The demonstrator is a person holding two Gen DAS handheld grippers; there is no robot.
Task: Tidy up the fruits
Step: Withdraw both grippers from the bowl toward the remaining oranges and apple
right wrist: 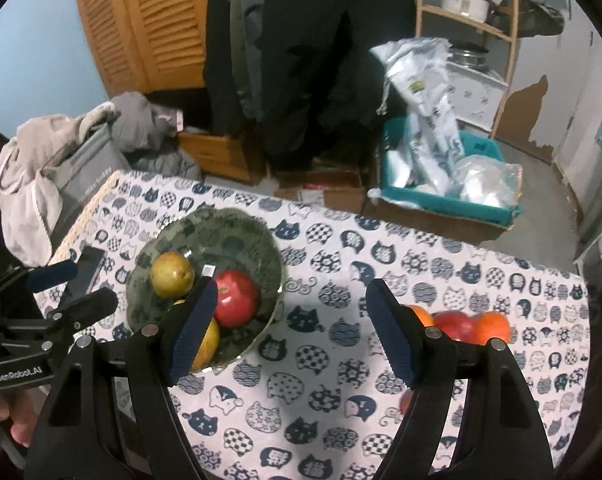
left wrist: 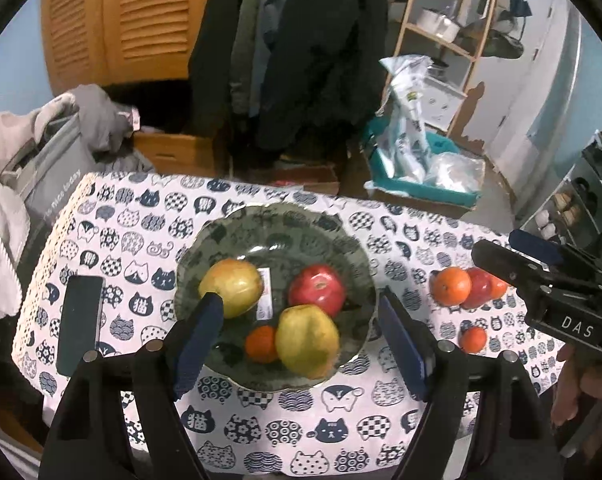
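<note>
Left tool (left wrist: 301, 338), black-armed with blue padded fingers, hangs released above my dark green scalloped glass bowl (left wrist: 341, 248), its jaws spread wide with nothing between them. That bowl rests on the tabletop under a white cloth printed with navy cat faces (left wrist: 401, 396), toward the cloth's left side. Inside it lie a yellow-green apple with a blush (left wrist: 233, 286) at left, a round red apple (left wrist: 317, 288) at right, a yellow-green pear-shaped fruit (left wrist: 307, 340) at the near side, and a small orange mandarin (left wrist: 262, 344) touching that fruit's left flank. A white label (left wrist: 264, 294) lies between the two apples. Right tool (right wrist: 291, 330), of the same build, is likewise released and empty, hovering over bare cloth between the bowl and the loose fruit. To the right of the bowl, well apart from it, an orange (left wrist: 450, 286), a second red apple (left wrist: 478, 288) and another orange fruit (left wrist: 498, 286) lie touching in a row, with one lone small mandarin (left wrist: 474, 339) nearer me. A dark flat phone (left wrist: 80, 324) lies on the cloth left of the bowl.
</note>
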